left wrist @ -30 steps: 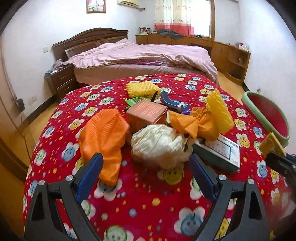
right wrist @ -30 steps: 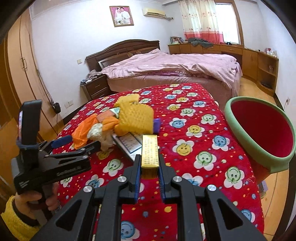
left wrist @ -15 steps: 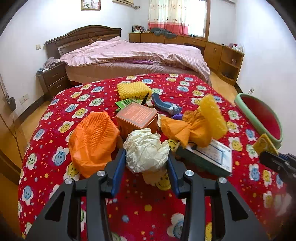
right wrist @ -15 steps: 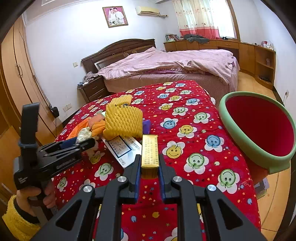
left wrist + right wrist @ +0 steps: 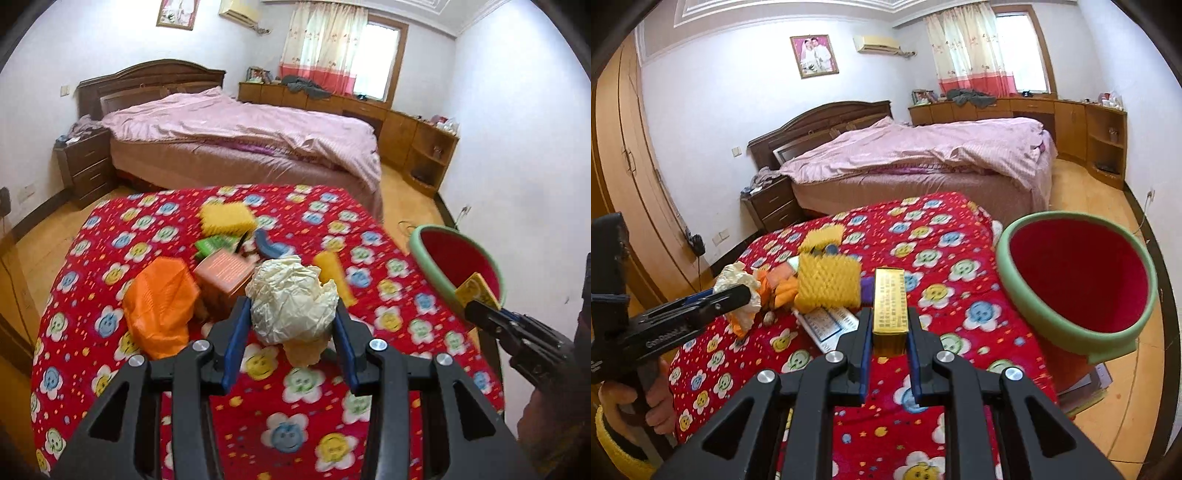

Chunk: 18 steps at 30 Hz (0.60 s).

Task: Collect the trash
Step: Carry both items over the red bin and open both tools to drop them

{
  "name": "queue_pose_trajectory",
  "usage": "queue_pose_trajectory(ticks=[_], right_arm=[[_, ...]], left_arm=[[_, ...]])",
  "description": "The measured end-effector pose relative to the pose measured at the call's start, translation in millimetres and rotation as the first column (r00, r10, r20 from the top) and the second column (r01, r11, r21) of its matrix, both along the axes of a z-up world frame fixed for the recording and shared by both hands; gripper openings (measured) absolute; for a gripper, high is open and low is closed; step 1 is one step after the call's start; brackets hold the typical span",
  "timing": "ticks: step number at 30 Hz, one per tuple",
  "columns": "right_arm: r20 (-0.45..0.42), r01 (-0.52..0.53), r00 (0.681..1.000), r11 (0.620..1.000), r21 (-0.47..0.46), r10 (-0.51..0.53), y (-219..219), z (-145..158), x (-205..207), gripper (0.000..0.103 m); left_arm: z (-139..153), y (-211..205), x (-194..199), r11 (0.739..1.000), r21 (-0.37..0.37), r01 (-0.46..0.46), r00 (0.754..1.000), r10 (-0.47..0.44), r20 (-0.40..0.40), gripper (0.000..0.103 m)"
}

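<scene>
My left gripper (image 5: 291, 325) is shut on a crumpled cream paper ball (image 5: 291, 299) and holds it above the red smiley tablecloth (image 5: 295, 424). It also shows in the right wrist view (image 5: 738, 284). My right gripper (image 5: 889, 336) is shut on a gold box (image 5: 889, 306), which shows in the left wrist view (image 5: 474, 291) just in front of the bin. The red bin with a green rim (image 5: 1078, 280) stands at the table's right edge; it shows in the left wrist view (image 5: 436, 273).
On the table lie an orange foam net (image 5: 159, 306), an orange carton (image 5: 221, 273), yellow foam nets (image 5: 827, 284), a green packet (image 5: 216, 245), a blue object (image 5: 271, 247) and a printed box (image 5: 827, 325). A bed (image 5: 236, 136) stands behind.
My left gripper has lifted the paper ball off the table. My right gripper has carried the gold box closer to the bin. Both views have risen.
</scene>
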State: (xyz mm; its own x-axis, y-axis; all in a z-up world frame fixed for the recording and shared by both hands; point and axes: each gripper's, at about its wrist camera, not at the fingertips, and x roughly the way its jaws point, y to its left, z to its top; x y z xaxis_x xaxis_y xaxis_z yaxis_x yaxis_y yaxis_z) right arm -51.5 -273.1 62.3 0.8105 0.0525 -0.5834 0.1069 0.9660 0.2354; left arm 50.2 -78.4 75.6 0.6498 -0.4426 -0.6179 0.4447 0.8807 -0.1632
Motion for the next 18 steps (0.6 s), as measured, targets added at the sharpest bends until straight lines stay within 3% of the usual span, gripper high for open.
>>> queue_pose_trajectory(ticks=[10,18], right_arm=[[0.009,0.123,0.992,0.992,-0.028,-0.122,-50.2,16.7,-4.4,0.018],[-0.013,0.227,0.974,0.973,-0.033,-0.228,-101.1,9.3,-8.1,0.018]], left_arm=[[16.9,-67.3,6.2,0.994,-0.012,0.113,0.994,-0.113,0.005,0.044],[6.0,-137.0,19.0,0.978,0.012,0.21,0.978,-0.209,-0.026,0.044]])
